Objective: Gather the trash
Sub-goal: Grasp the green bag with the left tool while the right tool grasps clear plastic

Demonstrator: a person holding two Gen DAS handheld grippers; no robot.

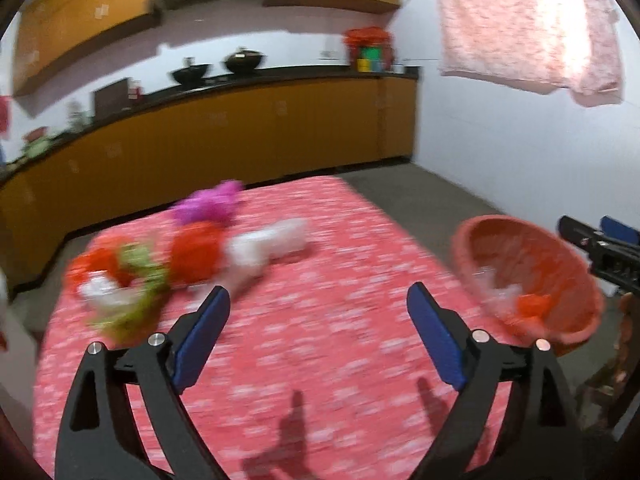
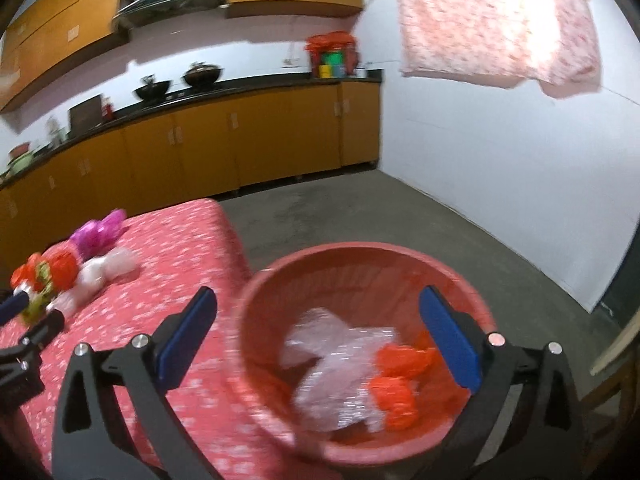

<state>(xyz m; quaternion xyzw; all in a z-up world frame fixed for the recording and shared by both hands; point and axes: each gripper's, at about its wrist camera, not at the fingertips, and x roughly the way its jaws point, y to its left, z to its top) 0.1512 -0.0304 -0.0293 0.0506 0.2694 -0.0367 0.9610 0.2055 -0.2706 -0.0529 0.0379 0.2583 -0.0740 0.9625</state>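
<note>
Both grippers, left (image 1: 319, 300) & right (image 2: 316, 304), jaws wide open, empty; right over red basket (image 2: 360, 252).

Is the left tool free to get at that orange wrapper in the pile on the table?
Probably yes. The left tool is open and empty, pointing across bare tablecloth toward the pile. The orange wrapper lies at the near side, with nothing in between; green and white scraps crowd its left.

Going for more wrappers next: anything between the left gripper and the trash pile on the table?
Nothing visible. The left gripper is open and empty, and only bare tablecloth lies before the trash pile ahead to its left.
</note>
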